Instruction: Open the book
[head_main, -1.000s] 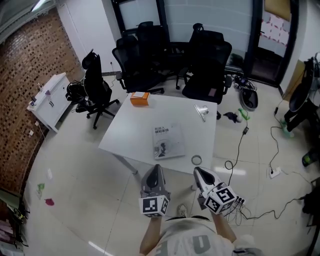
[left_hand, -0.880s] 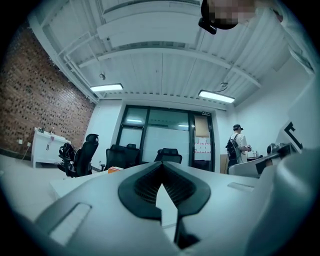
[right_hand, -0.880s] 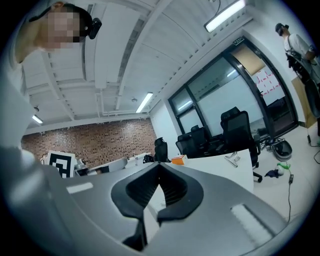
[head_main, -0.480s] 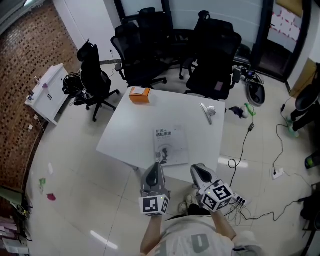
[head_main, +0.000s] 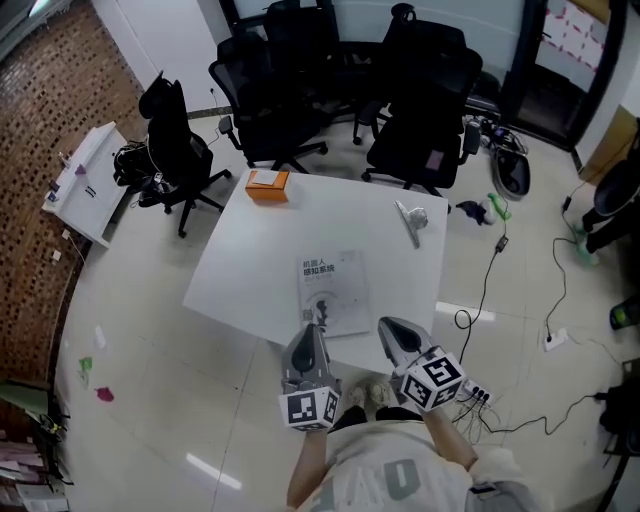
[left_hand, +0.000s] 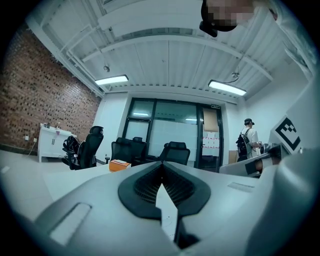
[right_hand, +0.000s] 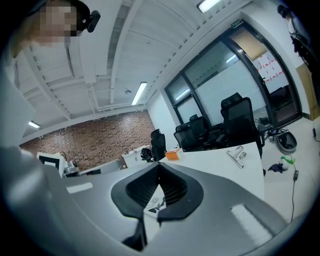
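Observation:
A closed grey book (head_main: 331, 291) lies flat on the white table (head_main: 260, 250), near its front edge. My left gripper (head_main: 313, 331) hangs over that edge at the book's near left corner, jaws shut and empty. My right gripper (head_main: 388, 330) sits just right of the book's near end, also shut with nothing in it. In the right gripper view a sliver of the book's cover (right_hand: 152, 203) shows below the shut jaws (right_hand: 159, 167). In the left gripper view the jaws (left_hand: 162, 167) are closed over the pale table top (left_hand: 167, 210).
An orange box (head_main: 266, 185) sits at the table's far left corner and a metal clip (head_main: 410, 219) near its right edge. Black office chairs (head_main: 420, 95) crowd the far side. A white cabinet (head_main: 82, 180) stands left; cables (head_main: 480, 300) trail on the floor right.
Both grippers have moved forward toward the table and now reach the book's near end. A tape ring seen earlier by the right gripper is no longer in sight.

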